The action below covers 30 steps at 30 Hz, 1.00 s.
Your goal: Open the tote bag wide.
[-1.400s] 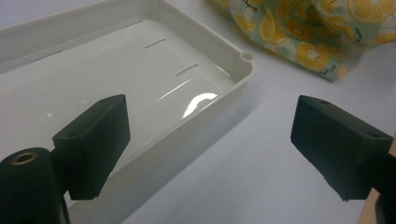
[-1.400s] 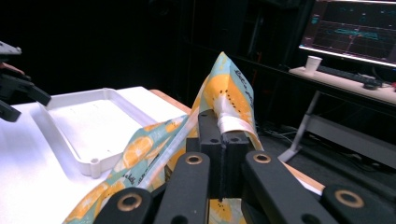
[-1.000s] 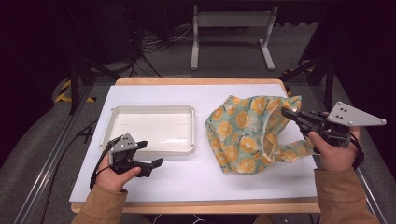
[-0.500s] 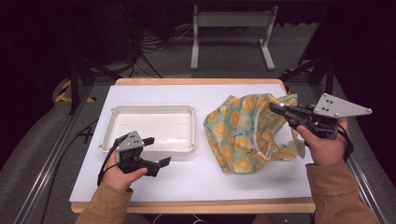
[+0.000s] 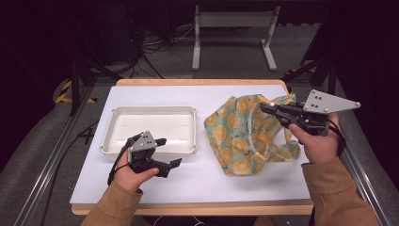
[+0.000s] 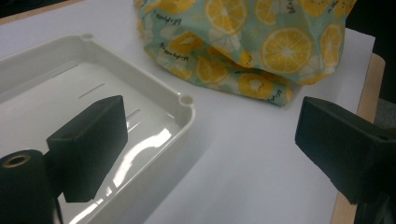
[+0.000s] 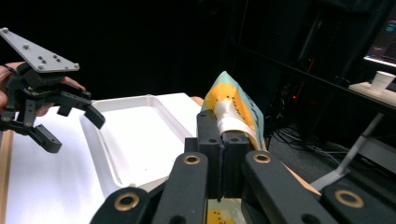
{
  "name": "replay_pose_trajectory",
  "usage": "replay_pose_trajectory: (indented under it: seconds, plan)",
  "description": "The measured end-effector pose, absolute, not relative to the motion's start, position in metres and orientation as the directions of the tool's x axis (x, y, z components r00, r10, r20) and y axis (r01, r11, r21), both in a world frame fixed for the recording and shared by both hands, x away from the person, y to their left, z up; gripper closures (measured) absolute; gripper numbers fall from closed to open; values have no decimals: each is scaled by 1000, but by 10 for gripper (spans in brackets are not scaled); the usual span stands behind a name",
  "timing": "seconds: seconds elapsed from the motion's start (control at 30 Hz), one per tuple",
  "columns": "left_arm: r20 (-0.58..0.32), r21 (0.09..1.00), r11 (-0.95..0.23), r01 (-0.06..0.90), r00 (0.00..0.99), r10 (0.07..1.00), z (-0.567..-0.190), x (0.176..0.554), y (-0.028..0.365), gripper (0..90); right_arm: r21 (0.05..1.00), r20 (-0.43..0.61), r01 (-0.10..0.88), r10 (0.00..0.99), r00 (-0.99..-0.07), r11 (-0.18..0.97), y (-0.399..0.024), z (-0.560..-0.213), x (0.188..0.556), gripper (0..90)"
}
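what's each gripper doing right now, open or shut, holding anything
Left gripper: jaws open, nothing between them, by the white tray.
Right gripper: jaws shut on the lemon-print bag, pinching its edge.

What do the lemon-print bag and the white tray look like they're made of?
Lemon-print teal bag: probably thin, soft fabric with a matte look, since it crumples and folds. White rectangular tray: likely glossy moulded plastic, given its rounded corners and the bright reflections on its floor.

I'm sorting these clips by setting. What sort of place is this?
Probably a lab or recording workspace, not a home: a white-topped table stands in a dark room with metal frames and loose cables on the floor behind it, and a monitor sits on a side bench.
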<state>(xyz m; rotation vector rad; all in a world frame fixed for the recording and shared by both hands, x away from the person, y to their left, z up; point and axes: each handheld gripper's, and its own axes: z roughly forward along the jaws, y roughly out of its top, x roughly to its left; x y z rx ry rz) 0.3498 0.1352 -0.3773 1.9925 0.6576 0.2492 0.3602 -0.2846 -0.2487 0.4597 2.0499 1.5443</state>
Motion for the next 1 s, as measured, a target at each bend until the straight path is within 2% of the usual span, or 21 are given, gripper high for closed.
replay_pose_trajectory:
  seconds: [0.2, 0.6, 0.83, 1.0]
  plan:
    - [-59, 869, -390, 304, 847, 528, -371, 354, 117, 100, 957, -200, -44, 543, -816, 286, -275, -249, 364, 897]
    - [-70, 883, -361, 299, 845, 530, -364, 360, 108, 100, 955, -207, -66, 491, -846, 288, -252, -244, 369, 895]
    - [-44, 891, -368, 266, 857, 513, -356, 368, 97, 100, 955, -203, -68, 469, -859, 289, -240, -244, 371, 892]
    - [-74, 897, -343, 280, 858, 508, -356, 376, 92, 100, 954, -199, -65, 455, -868, 293, -233, -246, 373, 888]
